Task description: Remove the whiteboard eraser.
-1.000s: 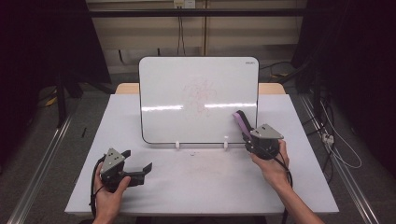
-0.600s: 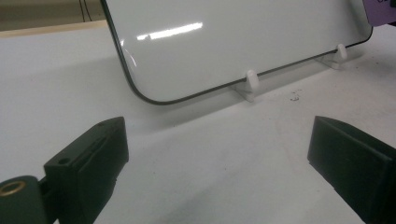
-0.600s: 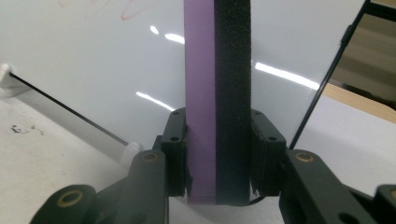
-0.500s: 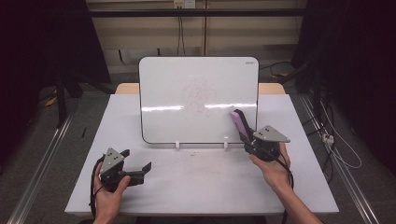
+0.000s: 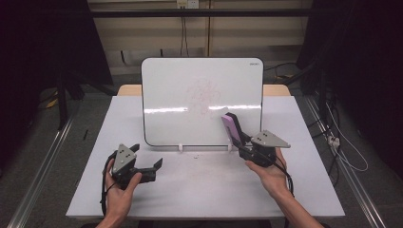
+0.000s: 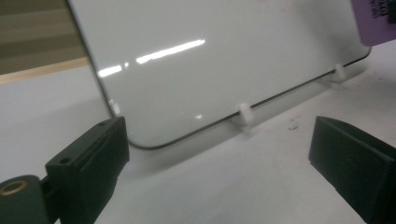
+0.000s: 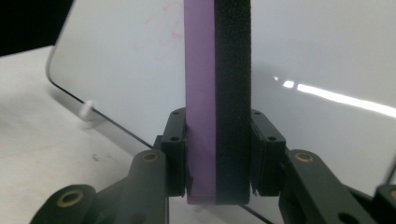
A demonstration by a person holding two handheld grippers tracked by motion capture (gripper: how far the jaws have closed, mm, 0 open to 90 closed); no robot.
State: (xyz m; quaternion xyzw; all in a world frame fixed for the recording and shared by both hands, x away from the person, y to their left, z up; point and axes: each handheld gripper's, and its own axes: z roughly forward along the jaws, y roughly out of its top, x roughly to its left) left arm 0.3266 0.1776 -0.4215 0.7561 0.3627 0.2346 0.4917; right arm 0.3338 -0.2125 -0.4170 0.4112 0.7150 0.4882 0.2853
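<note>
Purple-and-black eraser [image 5: 231,127] sits clamped upright in the right gripper [image 5: 243,142], held up in front of the whiteboard's [image 5: 190,76] lower right area.
Faint red scribbles [image 5: 202,92] mark the board's centre; the left gripper [image 5: 154,168] rests on the white table [image 5: 209,190], jaws wide apart, holding nothing.

One whiteboard [image 5: 180,80] is standing on one table [image 5: 304,190], propped on two white clips [image 5: 180,148]; one purple-and-black eraser [image 5: 232,127] is sitting in the right of two grippers [image 5: 243,145], which two hands [image 5: 268,173] are holding
</note>
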